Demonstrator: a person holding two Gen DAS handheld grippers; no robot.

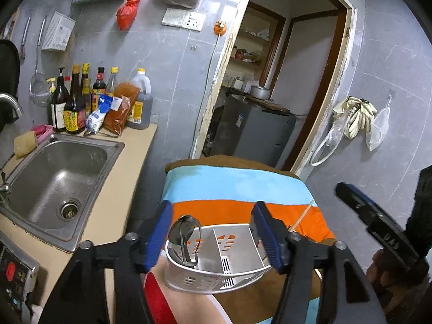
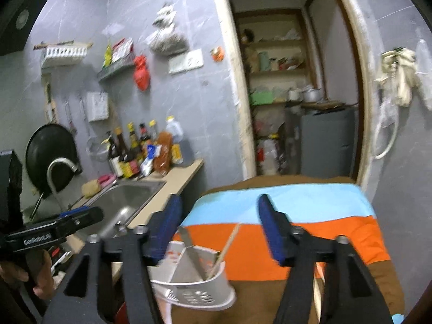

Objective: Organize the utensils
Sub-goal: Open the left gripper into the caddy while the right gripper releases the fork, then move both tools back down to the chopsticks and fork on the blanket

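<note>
A white slotted utensil holder (image 1: 216, 267) stands on a striped cloth (image 1: 229, 189). Its left compartment holds metal spoons (image 1: 185, 232); a wooden chopstick (image 1: 302, 216) leans at its right side. My left gripper (image 1: 213, 229) is open and empty, raised just above the holder. In the right wrist view the holder (image 2: 194, 289) sits low and left with the chopstick (image 2: 225, 248) and a metal utensil handle (image 2: 186, 240) standing in it. My right gripper (image 2: 218, 224) is open and empty above the holder. The right gripper's body (image 1: 378, 221) shows at the left view's right edge.
A steel sink (image 1: 56, 178) with a tap (image 1: 10, 102) lies to the left on a beige counter (image 1: 113, 210). Sauce bottles (image 1: 81, 100) stand behind the sink. A doorway (image 1: 278, 81) opens behind the clothed surface. Gloves (image 1: 356, 116) hang on the right wall.
</note>
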